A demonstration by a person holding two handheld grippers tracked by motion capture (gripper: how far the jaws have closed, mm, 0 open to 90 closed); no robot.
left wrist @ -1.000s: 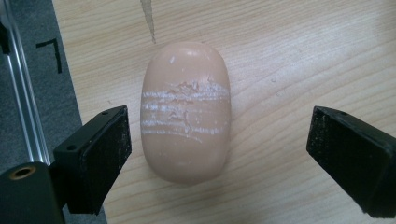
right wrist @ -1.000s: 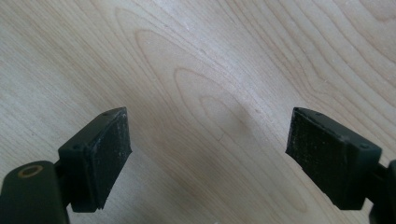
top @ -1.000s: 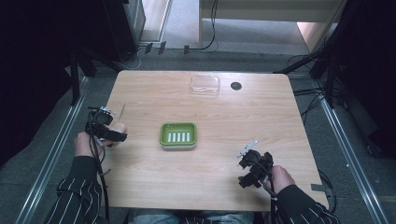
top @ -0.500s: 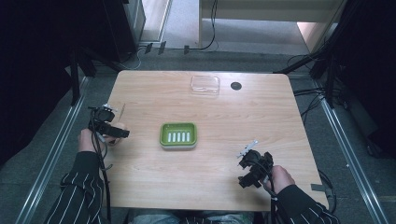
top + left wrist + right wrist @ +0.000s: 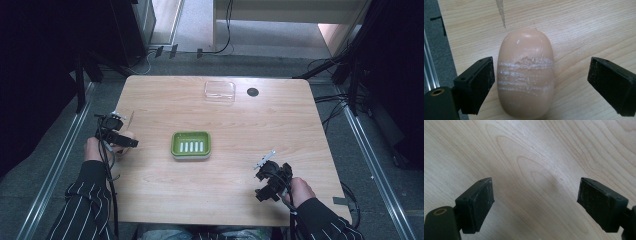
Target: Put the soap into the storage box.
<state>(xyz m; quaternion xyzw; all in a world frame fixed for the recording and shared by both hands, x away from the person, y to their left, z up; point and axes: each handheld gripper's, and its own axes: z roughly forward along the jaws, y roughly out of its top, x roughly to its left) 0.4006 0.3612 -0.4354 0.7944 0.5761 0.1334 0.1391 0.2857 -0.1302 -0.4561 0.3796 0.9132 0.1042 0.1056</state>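
Fingers of left gripper wide astride soap bar, one pad touching, not gripping.
Centre over bar, close evenly across scuffed middle, then lift toward green dish; right gripper fingers wide, empty.

The soap is a peach-coloured oval bar with rounded ends and a smooth, matte top. Several rough whitish scratch bands run across its middle, and a small white nick sits near its far end. It lies flat on the table, long axis pointing away from the camera in the left gripper view, near the table's left edge. In the high view the soap lies well to the left of the green dish, level with it. A thin dark crack in the wood runs just beyond its far end.
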